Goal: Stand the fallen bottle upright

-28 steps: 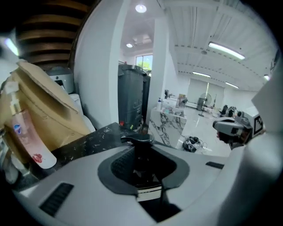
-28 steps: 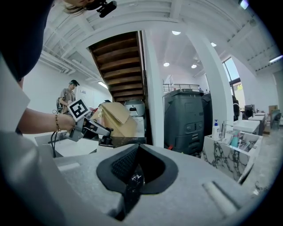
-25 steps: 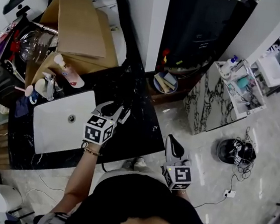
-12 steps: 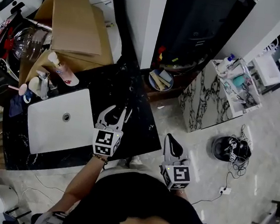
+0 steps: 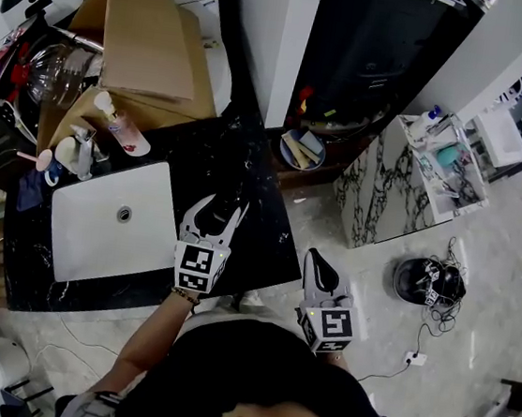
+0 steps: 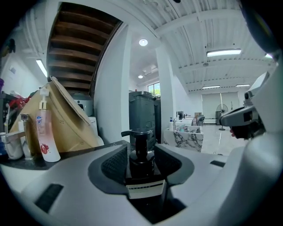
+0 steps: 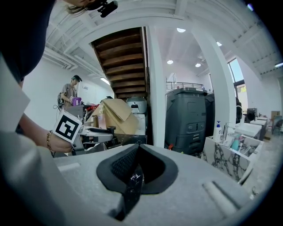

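Now the left claw (image 6: pixel 141 151) is opening around the black pump bottle (image 6: pixel 140 170), which stands upright on the dark counter (image 5: pixel 263 231). It's letting go, I'd say. The right claw (image 7: pixel 133 171) idles, pressed together.

Pump bottle (image 6: pixel 142 171): black, white label, between grey left gripper's (image 6: pixel 141 149) opening jaws. Countertop (image 5: pixel 263 231) beneath: black, white-veined. Sink (image 5: pixel 88 229) leftward: white. Soap dispenser (image 6: pixel 46 141): pink. Cardboard box (image 5: pixel 145 38): brown.

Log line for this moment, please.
left gripper: jaws opening, black pump bottle upright between them | right gripper: shut, empty
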Available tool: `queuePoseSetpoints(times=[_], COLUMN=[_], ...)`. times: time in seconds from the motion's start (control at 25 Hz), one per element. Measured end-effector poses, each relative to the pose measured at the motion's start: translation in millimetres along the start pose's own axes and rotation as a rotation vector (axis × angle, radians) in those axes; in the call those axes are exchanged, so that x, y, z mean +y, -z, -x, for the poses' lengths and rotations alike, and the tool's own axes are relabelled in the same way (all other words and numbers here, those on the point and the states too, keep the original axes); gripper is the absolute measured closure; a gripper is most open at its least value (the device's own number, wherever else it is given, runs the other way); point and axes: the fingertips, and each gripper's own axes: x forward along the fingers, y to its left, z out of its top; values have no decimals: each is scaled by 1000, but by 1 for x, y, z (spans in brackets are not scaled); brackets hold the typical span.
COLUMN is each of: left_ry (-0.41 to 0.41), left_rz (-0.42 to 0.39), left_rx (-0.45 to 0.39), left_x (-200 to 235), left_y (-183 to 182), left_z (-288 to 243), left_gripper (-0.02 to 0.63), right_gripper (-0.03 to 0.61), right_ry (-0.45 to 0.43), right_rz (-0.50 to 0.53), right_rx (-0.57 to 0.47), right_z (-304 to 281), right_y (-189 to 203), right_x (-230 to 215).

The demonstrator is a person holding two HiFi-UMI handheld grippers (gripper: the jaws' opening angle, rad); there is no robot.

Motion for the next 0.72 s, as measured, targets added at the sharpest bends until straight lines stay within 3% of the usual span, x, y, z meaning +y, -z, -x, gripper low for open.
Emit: queuePoseSetpoints(times=[0.64,0.72], left_ry=[-45,-51], left_rz=[130,147], left_rx=[-89,-114], left_x=[9,11], left_y=[3,2], left_z=[121,134], left_gripper=[437,463], right_gripper=[575,575], right_ry=[-76,-88], right_rz=[8,16], right_rx=[-8,-4], right_z=[-19,-23], right_y=[-7,-5], right_x=[20,24])
